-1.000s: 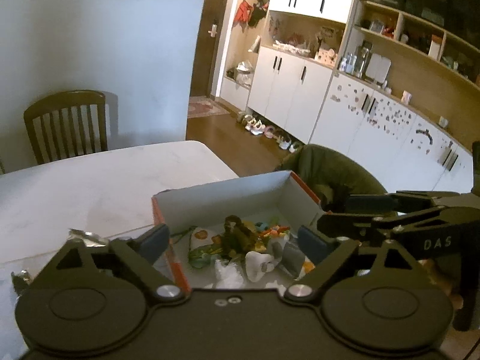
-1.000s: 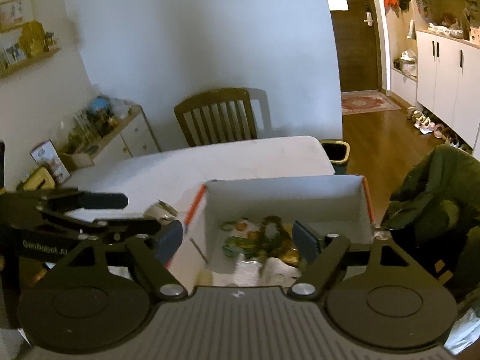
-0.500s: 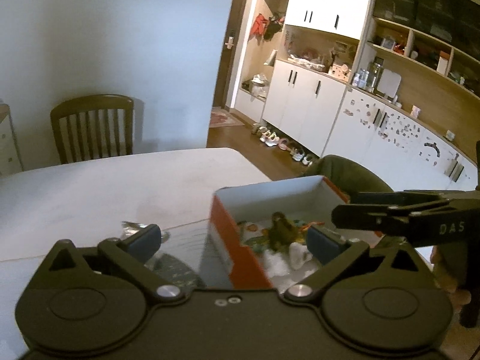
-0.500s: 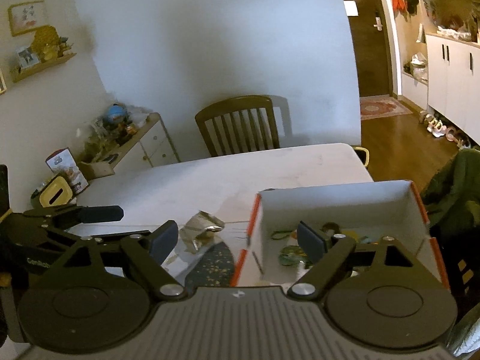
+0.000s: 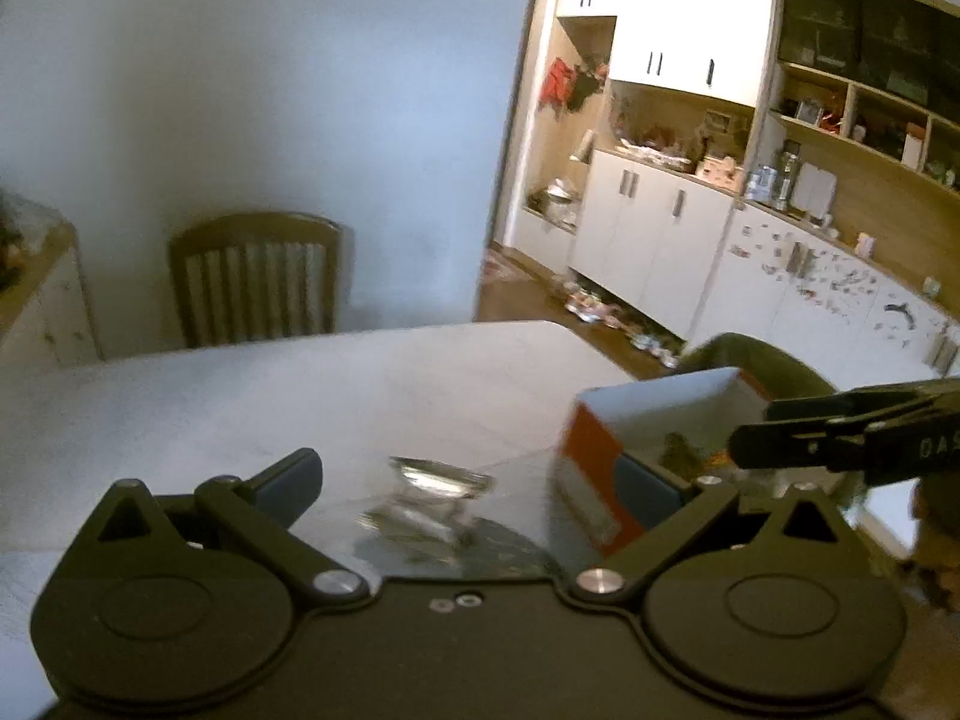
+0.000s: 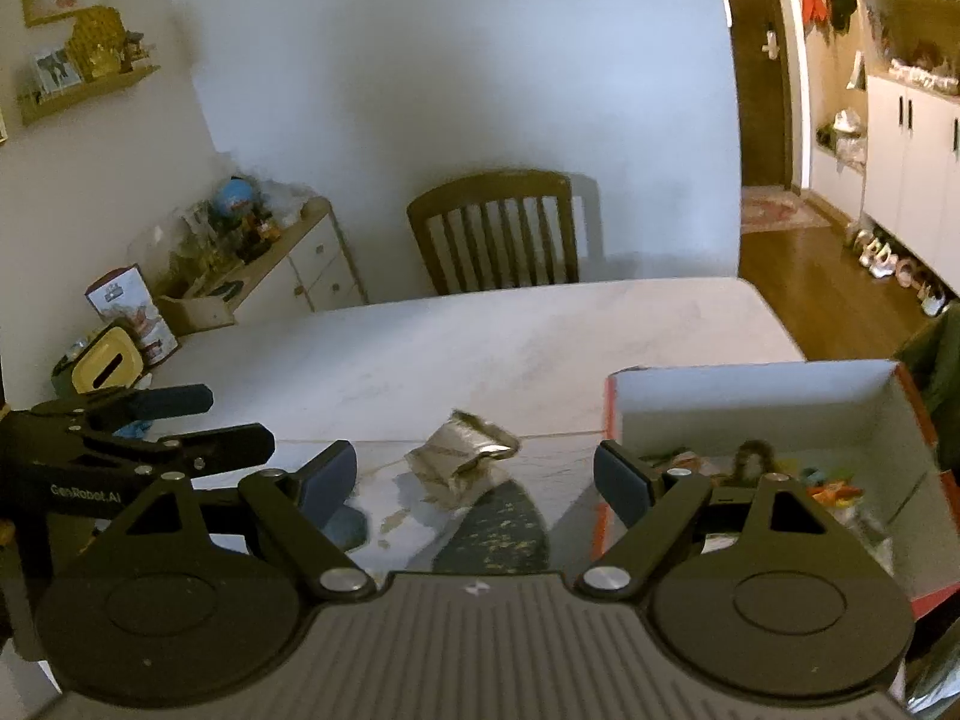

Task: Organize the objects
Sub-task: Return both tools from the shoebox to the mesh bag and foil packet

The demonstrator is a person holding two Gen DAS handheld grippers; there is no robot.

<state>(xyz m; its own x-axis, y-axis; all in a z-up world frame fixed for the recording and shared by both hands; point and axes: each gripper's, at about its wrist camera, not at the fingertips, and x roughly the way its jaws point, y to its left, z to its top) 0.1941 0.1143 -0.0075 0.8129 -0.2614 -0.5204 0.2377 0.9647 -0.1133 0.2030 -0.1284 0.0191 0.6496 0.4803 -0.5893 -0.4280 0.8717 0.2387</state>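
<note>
An orange-sided cardboard box point(image 6: 756, 402) with a white inside stands on the white table, holding several small toys point(image 6: 750, 462). It also shows in the left wrist view point(image 5: 594, 468). A crumpled silver foil packet point(image 6: 462, 456) lies on the table left of the box, seen blurred in the left wrist view point(image 5: 438, 486). My right gripper point(image 6: 474, 480) is open and empty, above the packet. My left gripper point(image 5: 468, 486) is open and empty, with the packet between its fingers' line of sight. The left gripper shows at the left in the right wrist view point(image 6: 144, 444).
A dark patterned mat point(image 6: 498, 528) lies under the near table edge area. A wooden chair point(image 6: 498, 228) stands at the table's far side. A low cabinet with clutter point(image 6: 252, 252) is at the left. A green-draped chair point(image 5: 756, 360) sits beyond the box.
Both grippers have swung left, away from above the box toward the foil packet. The box has shifted to the right in both views. Both grippers stay open.
</note>
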